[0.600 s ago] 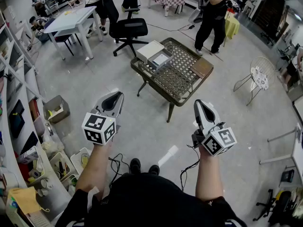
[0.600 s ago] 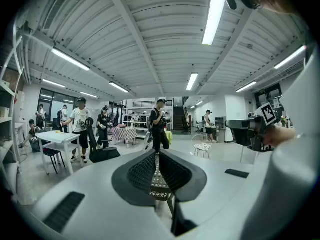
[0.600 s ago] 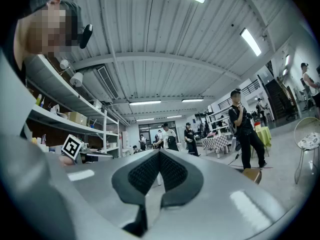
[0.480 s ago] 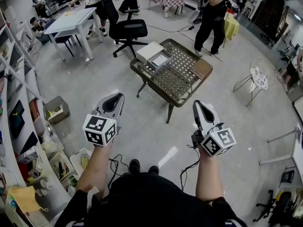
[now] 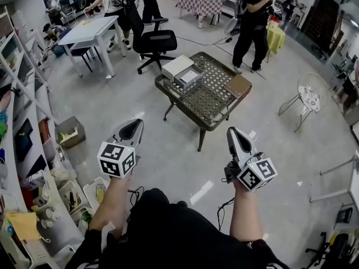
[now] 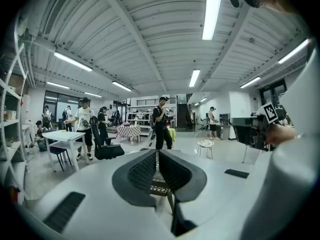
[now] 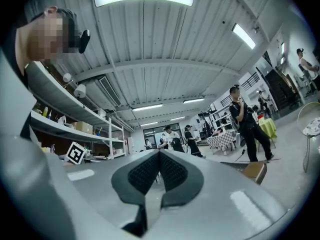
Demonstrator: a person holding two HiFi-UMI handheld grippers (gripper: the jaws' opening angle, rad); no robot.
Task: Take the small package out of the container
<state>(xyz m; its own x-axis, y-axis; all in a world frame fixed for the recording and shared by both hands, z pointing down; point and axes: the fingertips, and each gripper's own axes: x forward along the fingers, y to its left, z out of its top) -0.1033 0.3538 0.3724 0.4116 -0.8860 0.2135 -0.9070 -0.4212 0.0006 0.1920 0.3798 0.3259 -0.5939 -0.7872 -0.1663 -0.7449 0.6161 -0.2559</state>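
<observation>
A low table (image 5: 220,112) with a lattice top stands on the floor ahead of me. At its far left lie a white box (image 5: 176,66) and an open grey container (image 5: 189,76) with a pale small package inside. A brown flat box (image 5: 238,86) rests at the far right corner. My left gripper (image 5: 134,125) and right gripper (image 5: 231,133) are held up short of the table, well apart from it. Both are shut with nothing between the pads. The left gripper view shows the left gripper (image 6: 157,157) pressed together, and the right gripper view shows the right gripper (image 7: 160,157) likewise.
A black office chair (image 5: 157,40) and a white table (image 5: 90,30) stand beyond on the left. A person in black (image 5: 252,21) stands behind the low table. A wire chair (image 5: 308,96) is at right. Shelves, bins and a cardboard box (image 5: 70,131) line the left.
The view has shifted a little forward and down. Both grippers sit slightly lower in the frame and stay shut. My leg now covers the feet seen earlier.
</observation>
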